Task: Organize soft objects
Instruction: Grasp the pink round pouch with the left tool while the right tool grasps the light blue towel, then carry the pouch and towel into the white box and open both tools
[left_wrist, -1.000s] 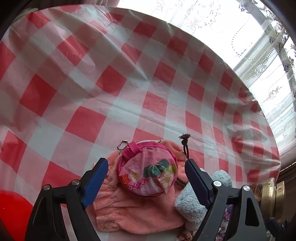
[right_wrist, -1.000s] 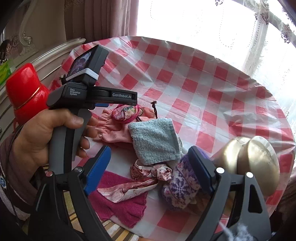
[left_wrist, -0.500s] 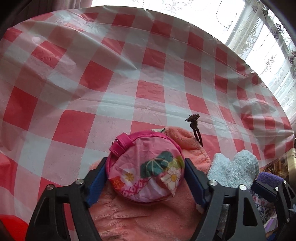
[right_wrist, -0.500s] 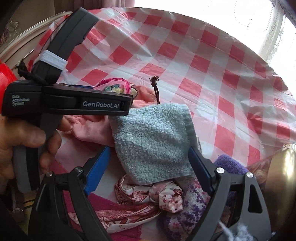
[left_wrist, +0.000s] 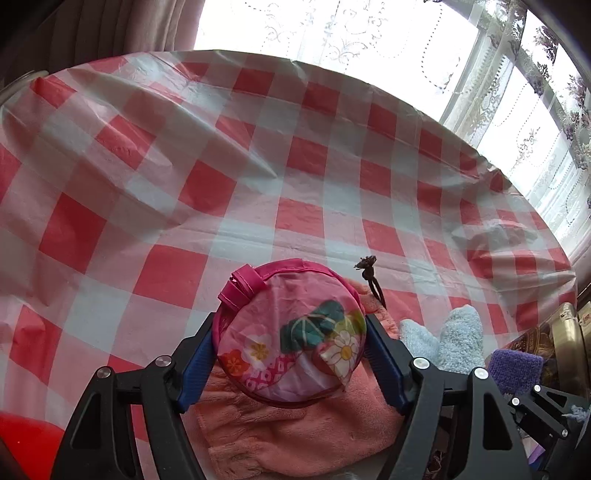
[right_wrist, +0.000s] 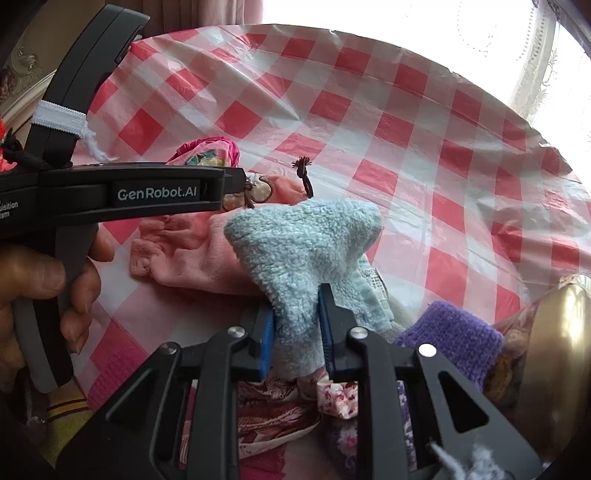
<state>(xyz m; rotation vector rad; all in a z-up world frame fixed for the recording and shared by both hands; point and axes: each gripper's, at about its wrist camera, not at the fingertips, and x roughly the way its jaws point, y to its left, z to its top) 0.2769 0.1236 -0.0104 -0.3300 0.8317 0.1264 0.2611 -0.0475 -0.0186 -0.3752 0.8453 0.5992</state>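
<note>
My left gripper (left_wrist: 290, 349) is shut on a round pink floral pouch (left_wrist: 291, 332), gripping its sides just above a salmon fleece cloth (left_wrist: 295, 432). My right gripper (right_wrist: 295, 325) is shut on a light blue terry cloth (right_wrist: 303, 254), pinching its near edge so it bunches upward. The blue cloth also shows in the left wrist view (left_wrist: 447, 339). The pouch (right_wrist: 207, 153) and the salmon cloth (right_wrist: 184, 254) show in the right wrist view behind the left gripper's body (right_wrist: 110, 192).
The table has a red and white checked cover (left_wrist: 258, 166). A purple knit piece (right_wrist: 454, 343), patterned fabric scraps (right_wrist: 273, 410), a magenta cloth (right_wrist: 107, 369) and a gold metal object (right_wrist: 554, 350) lie near the front. A red object (left_wrist: 22, 439) sits at left.
Both grippers moved in and closed: the left on the pink pouch, the right on the blue cloth, which now bunches up between the fingers.
</note>
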